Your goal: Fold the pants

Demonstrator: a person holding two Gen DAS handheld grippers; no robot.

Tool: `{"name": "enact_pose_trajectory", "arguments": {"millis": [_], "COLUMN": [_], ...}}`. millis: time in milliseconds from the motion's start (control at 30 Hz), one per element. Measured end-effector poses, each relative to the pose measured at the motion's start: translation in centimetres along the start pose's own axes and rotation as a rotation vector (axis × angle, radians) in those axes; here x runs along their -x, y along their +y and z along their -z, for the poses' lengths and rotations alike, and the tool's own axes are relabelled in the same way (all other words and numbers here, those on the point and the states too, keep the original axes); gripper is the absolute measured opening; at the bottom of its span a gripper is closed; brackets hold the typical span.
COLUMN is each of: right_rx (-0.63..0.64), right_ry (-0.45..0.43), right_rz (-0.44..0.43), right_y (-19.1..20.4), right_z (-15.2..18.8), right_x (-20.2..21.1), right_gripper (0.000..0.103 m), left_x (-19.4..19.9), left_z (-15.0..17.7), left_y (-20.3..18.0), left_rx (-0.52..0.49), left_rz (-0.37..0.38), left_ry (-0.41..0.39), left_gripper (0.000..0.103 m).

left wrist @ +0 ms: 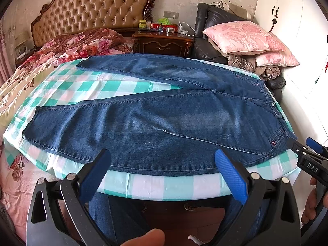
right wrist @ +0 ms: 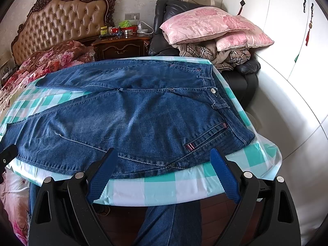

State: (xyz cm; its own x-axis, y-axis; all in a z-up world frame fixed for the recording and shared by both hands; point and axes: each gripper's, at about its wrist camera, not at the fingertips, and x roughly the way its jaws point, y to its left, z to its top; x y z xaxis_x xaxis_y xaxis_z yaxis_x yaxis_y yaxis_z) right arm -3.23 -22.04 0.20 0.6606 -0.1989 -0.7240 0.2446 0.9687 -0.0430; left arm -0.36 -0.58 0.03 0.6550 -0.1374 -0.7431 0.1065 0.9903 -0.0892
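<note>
Blue jeans (left wrist: pixel 155 121) lie flat, front up, on a table with a green-and-white checked cloth (left wrist: pixel 151 186). The waistband is at the right and both legs spread out to the left. My left gripper (left wrist: pixel 163 155) is open and empty, hovering over the near edge of the near leg. My right gripper (right wrist: pixel 164 155) is open and empty over the near hip by the pocket with the striped tab (right wrist: pixel 189 146). The jeans (right wrist: pixel 131 114) fill the right wrist view too. The right gripper also shows at the right edge of the left wrist view (left wrist: pixel 307 151).
A bed with floral quilts (left wrist: pixel 41 65) lies left of the table. A dark nightstand (left wrist: pixel 164 43) with small items stands behind. A black armchair piled with pink pillows (left wrist: pixel 248 39) is at the back right. White wardrobe doors (right wrist: pixel 287 30) are on the right.
</note>
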Motion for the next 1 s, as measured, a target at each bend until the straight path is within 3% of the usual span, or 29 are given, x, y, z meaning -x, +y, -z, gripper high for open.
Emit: {"name": "enact_pose_trajectory", "arguments": {"millis": [1000], "right_rx": [0.0], "right_ry": [-0.004], "right_rz": [0.003], "right_y": [-0.03], "right_z": [0.09], "right_x": [0.01], "right_gripper": [0.088], "left_x": [0.11], "left_z": [0.11], "left_y": [0.02], "left_rx": [0.009], "left_rz": [0.007], "left_ry": [-0.002], "left_gripper": [0.101]}}
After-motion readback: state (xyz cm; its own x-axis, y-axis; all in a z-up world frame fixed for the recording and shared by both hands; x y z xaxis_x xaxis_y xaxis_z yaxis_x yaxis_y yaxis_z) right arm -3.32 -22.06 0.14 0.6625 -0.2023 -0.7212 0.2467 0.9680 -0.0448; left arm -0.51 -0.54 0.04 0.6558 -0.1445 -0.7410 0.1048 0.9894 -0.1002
